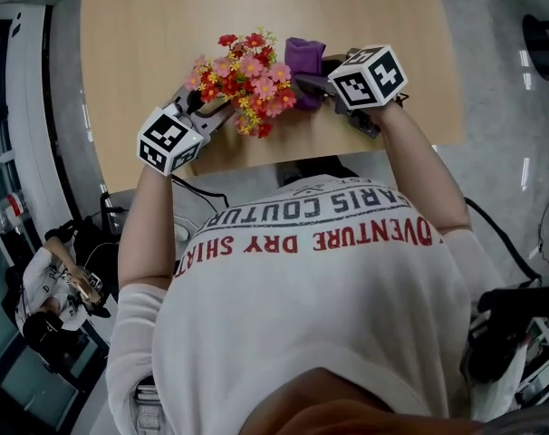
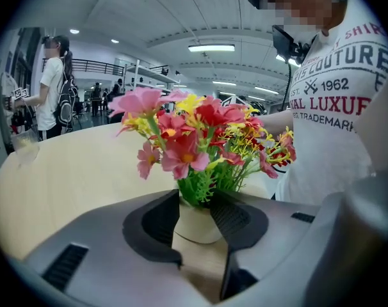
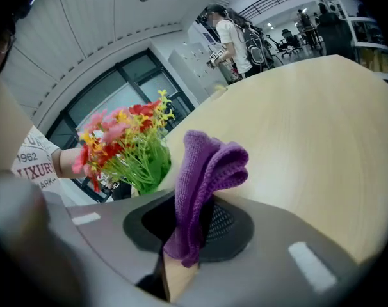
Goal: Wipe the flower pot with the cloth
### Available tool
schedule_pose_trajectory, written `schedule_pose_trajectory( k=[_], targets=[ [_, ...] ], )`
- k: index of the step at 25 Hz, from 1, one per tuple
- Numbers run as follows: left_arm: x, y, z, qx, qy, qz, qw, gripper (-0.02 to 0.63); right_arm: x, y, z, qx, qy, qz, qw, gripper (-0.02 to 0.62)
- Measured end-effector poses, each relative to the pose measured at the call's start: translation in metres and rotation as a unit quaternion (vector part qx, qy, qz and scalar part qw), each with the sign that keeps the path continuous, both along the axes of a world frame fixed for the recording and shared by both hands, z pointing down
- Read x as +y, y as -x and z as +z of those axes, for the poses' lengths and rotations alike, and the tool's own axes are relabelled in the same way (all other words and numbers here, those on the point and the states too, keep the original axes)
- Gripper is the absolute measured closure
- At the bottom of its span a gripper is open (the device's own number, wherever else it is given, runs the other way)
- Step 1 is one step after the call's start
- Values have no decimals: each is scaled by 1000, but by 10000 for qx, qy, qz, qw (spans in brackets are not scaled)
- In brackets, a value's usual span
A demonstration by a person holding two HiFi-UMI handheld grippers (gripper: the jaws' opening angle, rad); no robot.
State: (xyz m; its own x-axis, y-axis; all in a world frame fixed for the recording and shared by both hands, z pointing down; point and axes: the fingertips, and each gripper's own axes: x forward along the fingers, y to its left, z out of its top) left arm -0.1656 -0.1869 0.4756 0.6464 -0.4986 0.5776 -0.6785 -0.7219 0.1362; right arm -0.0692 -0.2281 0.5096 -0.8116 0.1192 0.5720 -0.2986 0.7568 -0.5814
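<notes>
1. Left hand-held gripper (image 2: 195,204): jaws set narrow and clamped on the pot (image 2: 195,226), with one pad against each side.
2. Pot: upright near the front edge of the bench (image 1: 157,25). The flowers (image 1: 249,82) rise from it and hide it in the head view.
3. Cloth (image 3: 210,162): purple and folded, just right of the flowers, standing up out of the jaws. Contact with the pot cannot be determined.
4. Right hand-held gripper (image 3: 191,202): jaws closed on the cloth's lower part, pointing toward the flowers.
</notes>
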Motion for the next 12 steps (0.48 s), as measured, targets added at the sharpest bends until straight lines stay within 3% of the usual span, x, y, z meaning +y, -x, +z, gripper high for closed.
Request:
schedule_pose_trajectory(
  k=[6,12],
  targets=[
    [-8,3,-5,-350,84,781,9963,454,-9,13,-50,-411,-220,-456,9979,526],
    [-30,0,-2,-585,114,1309,9896,454,-23,20,-56,-438,-309,-861,9948,526]
  ],
)
